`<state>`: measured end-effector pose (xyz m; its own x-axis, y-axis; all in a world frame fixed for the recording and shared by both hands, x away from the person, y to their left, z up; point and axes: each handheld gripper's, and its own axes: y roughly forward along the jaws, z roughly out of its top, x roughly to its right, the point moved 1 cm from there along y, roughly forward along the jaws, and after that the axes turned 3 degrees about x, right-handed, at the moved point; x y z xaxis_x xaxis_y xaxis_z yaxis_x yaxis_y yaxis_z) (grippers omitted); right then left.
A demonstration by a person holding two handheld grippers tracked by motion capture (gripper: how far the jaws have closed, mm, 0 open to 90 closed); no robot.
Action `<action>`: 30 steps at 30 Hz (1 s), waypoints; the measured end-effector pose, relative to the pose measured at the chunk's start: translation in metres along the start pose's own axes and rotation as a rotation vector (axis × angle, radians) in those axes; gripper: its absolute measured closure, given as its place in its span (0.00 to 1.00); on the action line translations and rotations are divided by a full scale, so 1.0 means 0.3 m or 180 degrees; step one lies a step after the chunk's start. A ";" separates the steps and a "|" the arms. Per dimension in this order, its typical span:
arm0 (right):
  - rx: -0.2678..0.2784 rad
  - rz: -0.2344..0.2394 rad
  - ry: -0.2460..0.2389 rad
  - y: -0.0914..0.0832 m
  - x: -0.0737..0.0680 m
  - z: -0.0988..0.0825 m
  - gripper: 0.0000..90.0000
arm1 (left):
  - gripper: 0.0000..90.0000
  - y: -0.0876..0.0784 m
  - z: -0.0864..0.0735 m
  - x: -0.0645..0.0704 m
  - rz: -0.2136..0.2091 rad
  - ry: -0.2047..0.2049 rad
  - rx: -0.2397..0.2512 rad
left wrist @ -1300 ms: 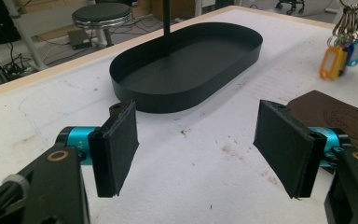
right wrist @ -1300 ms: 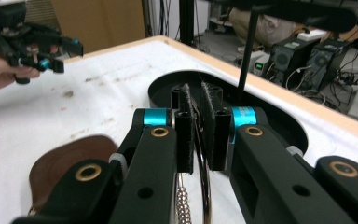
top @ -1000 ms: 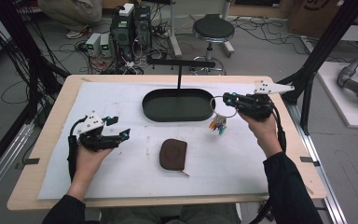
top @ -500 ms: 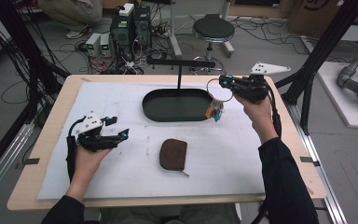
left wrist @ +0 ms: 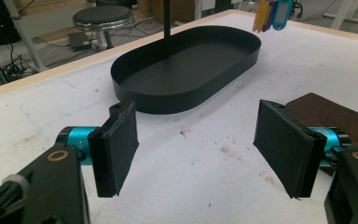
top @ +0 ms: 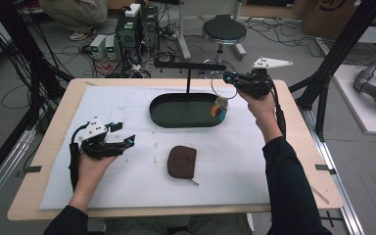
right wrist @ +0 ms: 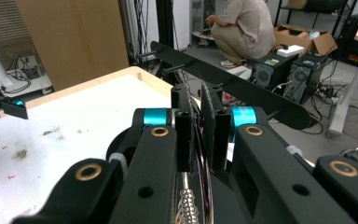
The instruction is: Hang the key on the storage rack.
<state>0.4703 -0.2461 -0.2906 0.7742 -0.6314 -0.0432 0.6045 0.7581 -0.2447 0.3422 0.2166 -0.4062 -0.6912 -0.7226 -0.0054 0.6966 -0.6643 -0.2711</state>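
Above the bench's (top: 293, 147) far right part, at about two o'clock from its centre, we hold the right gripper (top: 229, 77) with its jaws pinched shut on a wire key ring (top: 223, 88). That ring hangs in the air beside the right end of the black crossbar (top: 190, 65), and its bunch of coloured key tags (top: 219, 108) dangles over the three o'clock end of the oval black tray (top: 162, 115). In the right gripper view the ring's wire runs up between the closed pads, with the crossbar just beyond them at twelve o'clock.

A thin post (top: 188, 81) rises from the tray's far rim and carries the crossbar, so bar and post stand directly beside the ring. At six o'clock from the tray lies a brown pouch (top: 182, 162), well apart from it on the white mat (top: 103, 107).

Our left gripper (top: 126, 135) rests at eight o'clock, jaws wide and holding nothing; in the left gripper view bare mat lies between its pads (left wrist: 116, 147), with the tray ahead and the pouch by the right pad. Open mat stretches along the near edge and the left side. Beyond the far edge sit a stool (top: 223, 30), computer boxes (top: 137, 27) and cables on the floor.
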 end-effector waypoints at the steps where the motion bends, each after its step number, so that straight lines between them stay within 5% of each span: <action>1: -0.0029 -0.0017 -0.0031 0.014 0.002 0.003 0.95 | 0.33 -0.001 0.000 0.000 0.0003 0.0001 -0.0002; 30: -0.0078 -0.0276 0.0090 0.086 0.056 -0.005 0.95 | 0.33 -0.009 0.001 -0.004 -0.0005 -0.0057 0.0057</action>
<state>0.4988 -0.2374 -0.2990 0.7134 -0.6991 -0.0481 0.6640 0.6963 -0.2725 0.3411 0.2193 -0.4052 -0.6890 -0.7247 0.0122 0.6989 -0.6687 -0.2537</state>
